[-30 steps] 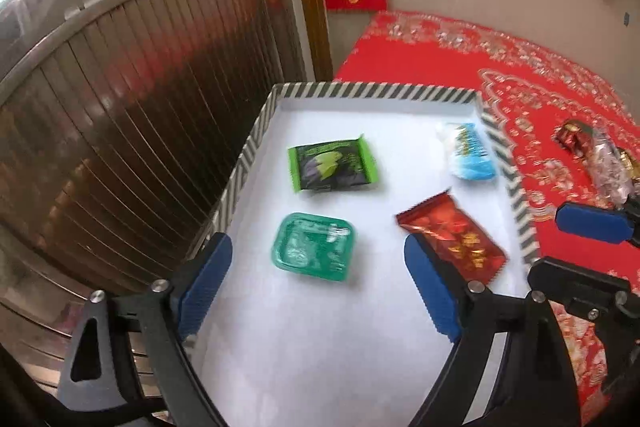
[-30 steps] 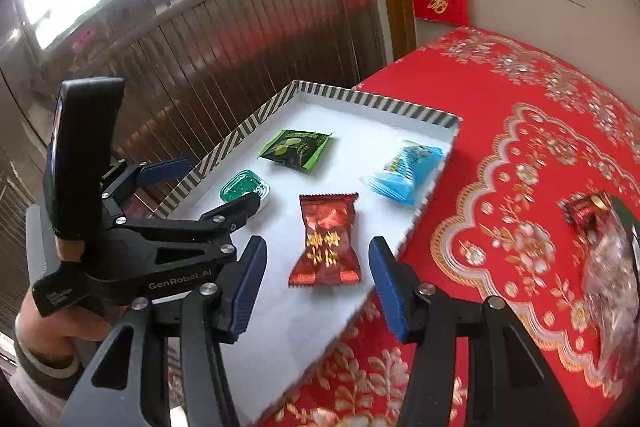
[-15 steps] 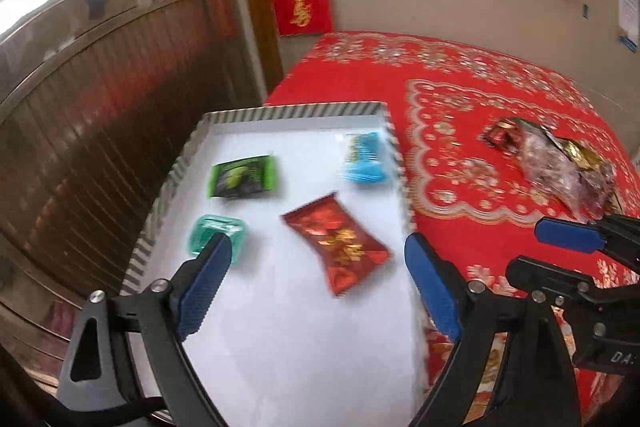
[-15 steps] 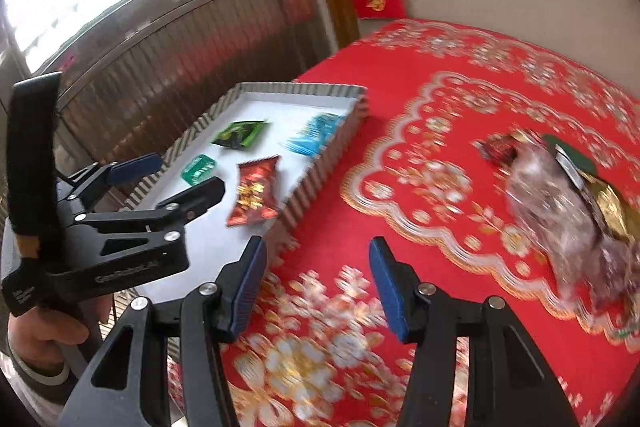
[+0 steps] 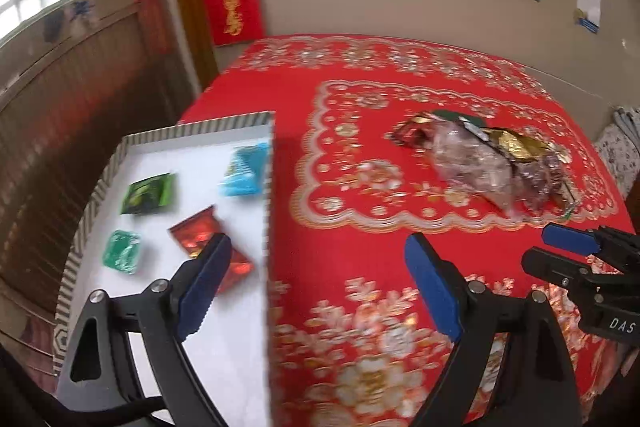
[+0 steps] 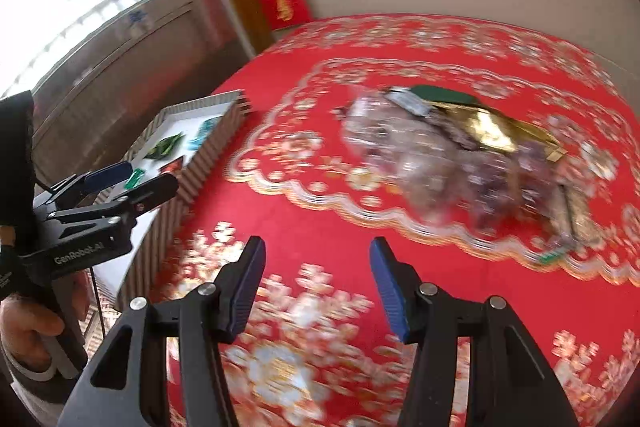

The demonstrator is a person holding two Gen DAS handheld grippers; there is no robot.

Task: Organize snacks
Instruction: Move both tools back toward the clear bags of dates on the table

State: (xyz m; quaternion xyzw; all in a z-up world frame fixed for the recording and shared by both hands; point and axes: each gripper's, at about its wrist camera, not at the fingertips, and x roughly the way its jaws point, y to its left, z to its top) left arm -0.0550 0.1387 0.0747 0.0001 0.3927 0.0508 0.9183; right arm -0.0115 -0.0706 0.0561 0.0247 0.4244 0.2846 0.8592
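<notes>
A striped-rim box with a white floor sits on the left of the red cloth. Inside lie a green packet, a blue packet, a red packet and a green tub. A pile of loose snacks under clear plastic lies to the right on the cloth. My left gripper stands open and empty over the box's right rim. My right gripper hovers open and empty above the cloth, short of the pile.
The red patterned tablecloth covers the table up to a beige wall. A wooden panelled wall and window stand at the left. A hand holds the left gripper's handle. Bare cloth lies between the box and the pile.
Both grippers have swung right, away from the box toward the snack pile. The box has slid to the left in both views and the pile has come nearer.
</notes>
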